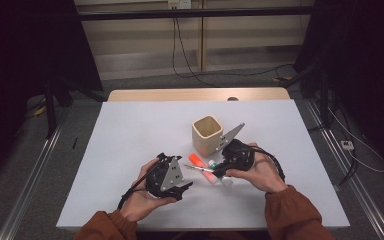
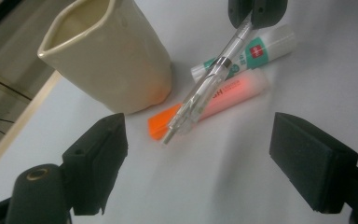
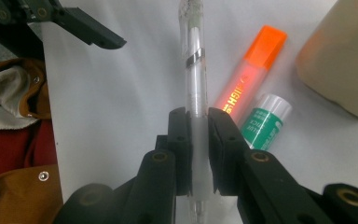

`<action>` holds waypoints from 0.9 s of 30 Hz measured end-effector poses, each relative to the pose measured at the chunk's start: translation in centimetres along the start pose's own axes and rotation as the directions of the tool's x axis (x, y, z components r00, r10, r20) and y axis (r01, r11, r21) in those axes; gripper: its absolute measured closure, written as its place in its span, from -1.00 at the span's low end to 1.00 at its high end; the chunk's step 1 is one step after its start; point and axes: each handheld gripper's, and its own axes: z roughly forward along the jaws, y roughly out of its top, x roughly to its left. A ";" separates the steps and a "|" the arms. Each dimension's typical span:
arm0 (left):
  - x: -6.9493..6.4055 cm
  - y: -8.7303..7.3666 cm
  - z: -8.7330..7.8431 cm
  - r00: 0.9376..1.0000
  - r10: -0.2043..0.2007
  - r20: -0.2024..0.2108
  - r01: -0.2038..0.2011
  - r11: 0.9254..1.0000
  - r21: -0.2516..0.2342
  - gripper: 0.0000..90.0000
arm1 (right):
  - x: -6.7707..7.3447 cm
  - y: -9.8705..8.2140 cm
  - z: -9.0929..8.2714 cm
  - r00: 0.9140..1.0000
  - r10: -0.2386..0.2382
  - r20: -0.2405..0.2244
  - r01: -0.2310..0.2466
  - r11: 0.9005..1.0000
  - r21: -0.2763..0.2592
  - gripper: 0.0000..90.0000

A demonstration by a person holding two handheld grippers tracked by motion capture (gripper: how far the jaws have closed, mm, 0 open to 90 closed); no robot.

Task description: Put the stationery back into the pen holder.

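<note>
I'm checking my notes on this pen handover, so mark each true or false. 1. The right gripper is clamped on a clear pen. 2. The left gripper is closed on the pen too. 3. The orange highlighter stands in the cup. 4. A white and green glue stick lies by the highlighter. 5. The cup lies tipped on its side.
1. True: the right gripper is shut on the clear pen.
2. False: the left gripper is open, its pads clear of the pen.
3. False: the orange highlighter lies on the table beside the cup.
4. True: the glue stick lies next to it.
5. False: the cup stands upright.
</note>
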 end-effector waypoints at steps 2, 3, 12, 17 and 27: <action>0.1 0.3 0.1 0.999 0.034 -0.022 -0.034 0.999 0.007 -0.54 | 0.0 0.2 0.1 1.000 -0.001 -0.003 0.001 1.000 0.000 0.77; 0.1 0.4 0.1 0.998 0.048 -0.031 -0.048 0.999 0.018 -0.51 | 0.1 0.3 0.1 1.000 -0.003 -0.003 0.003 1.000 0.000 0.77; -0.9 1.1 0.4 0.959 0.265 -0.101 -0.250 0.958 0.138 -0.24 | 0.5 1.2 0.5 1.000 -0.027 -0.015 0.027 1.000 0.001 0.77; -1.6 1.3 1.2 0.951 0.293 -0.100 -0.280 0.952 0.126 0.00 | 0.7 1.8 0.9 0.999 -0.034 -0.022 0.034 0.999 0.002 0.77; -2.8 1.8 1.9 0.917 0.389 -0.087 -0.373 0.915 0.156 0.36 | 0.9 2.3 1.5 0.999 -0.040 -0.020 0.040 0.999 -0.006 0.77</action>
